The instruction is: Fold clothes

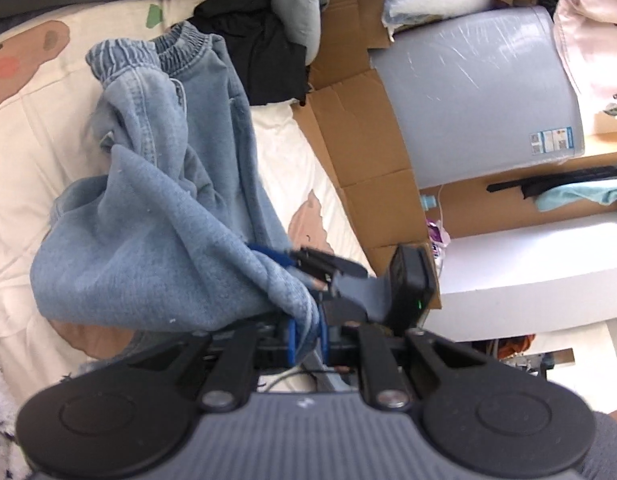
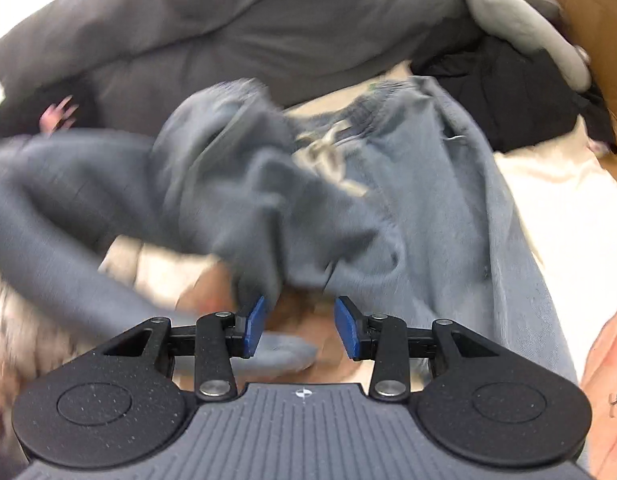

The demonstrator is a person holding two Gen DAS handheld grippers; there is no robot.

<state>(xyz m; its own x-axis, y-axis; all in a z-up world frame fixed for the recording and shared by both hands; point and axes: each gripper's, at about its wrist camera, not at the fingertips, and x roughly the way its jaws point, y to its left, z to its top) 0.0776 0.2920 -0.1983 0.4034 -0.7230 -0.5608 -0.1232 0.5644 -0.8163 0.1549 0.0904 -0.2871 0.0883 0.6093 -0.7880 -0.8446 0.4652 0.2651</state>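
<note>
Mid-fold: left tongs (image 1: 306, 338) clamped on the blue jeans (image 1: 156, 216), lifting a leg off the bed (image 1: 36, 152); right tongs (image 2: 299, 330) apart (empty), need a fresh hold nearer the waistband.

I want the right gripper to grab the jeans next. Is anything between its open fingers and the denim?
Nothing visible. The right gripper is open, with the jeans bunched directly ahead of its fingertips; the left gripper already pinches them.

black gripper (image 2: 299, 326) with blue pads (image 2: 255, 326), ribbed grey body.
</note>
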